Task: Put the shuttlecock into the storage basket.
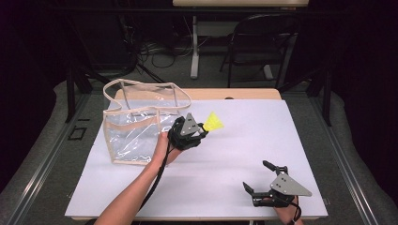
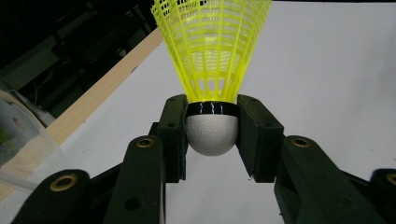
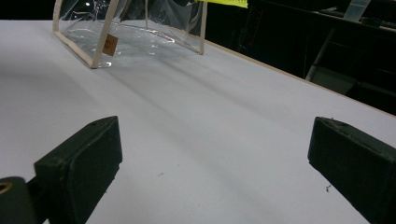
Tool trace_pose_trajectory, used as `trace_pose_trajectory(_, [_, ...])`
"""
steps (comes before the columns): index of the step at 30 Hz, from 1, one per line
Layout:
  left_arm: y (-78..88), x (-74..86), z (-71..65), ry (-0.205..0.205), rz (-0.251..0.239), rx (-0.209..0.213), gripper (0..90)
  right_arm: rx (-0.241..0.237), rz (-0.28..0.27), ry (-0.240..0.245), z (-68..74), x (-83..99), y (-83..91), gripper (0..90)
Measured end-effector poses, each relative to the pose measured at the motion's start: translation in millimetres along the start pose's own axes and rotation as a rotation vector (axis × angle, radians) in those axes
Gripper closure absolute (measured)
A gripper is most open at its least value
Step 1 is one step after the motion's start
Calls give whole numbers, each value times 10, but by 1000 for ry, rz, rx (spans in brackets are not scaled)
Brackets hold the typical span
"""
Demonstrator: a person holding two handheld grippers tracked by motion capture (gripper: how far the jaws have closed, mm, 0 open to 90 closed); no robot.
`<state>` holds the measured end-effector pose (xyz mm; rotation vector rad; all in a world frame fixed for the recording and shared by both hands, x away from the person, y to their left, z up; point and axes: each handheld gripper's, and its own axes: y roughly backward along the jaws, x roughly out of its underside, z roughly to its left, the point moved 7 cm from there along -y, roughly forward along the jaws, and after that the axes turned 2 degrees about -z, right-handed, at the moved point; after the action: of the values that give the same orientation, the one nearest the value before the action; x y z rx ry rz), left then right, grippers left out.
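A yellow shuttlecock (image 1: 213, 122) with a white rounded head (image 2: 211, 131) is held above the white table. My left gripper (image 1: 202, 129) is shut on that head, and both pads (image 2: 174, 135) press its sides while the yellow net skirt (image 2: 212, 44) fans out beyond the jaws. Just left of that hand stands a clear plastic bag (image 1: 138, 124) with beige trim and handles, its mouth open upward. Near the table's front right edge my right gripper (image 1: 257, 178) rests open, nothing between its pads (image 3: 81, 168). The clear bag (image 3: 128, 32) stands far off in the right gripper view.
A white board (image 1: 234, 154) covers the wooden table, whose bare edge (image 1: 244, 93) shows at the back. Beyond it on the floor stand a dark folding chair (image 1: 263, 42), a table leg (image 1: 194, 47) and loose cables (image 1: 159, 54).
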<state>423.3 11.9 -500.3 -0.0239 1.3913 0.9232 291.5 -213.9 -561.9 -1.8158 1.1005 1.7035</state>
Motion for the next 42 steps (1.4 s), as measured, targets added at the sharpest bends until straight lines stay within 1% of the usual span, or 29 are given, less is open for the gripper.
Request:
trace_pose_trajectory(6, [26,-74,37,-11,-5,-8,648,0,-2,-2,0,-1,1,26])
trace_pose_trajectory(13, [56,-130,100,-14,-10,-25,648,2,-3,-1,-2,-3,4,26])
trace_pose_trajectory(31, [108,-258,187,-31,-19,-41,648,0,-2,-4,1,-1,-1,27])
trace_pose_trajectory(42, [151,-373,258,-39,-34,-57,648,1,-1,-5,-1,0,-1,27])
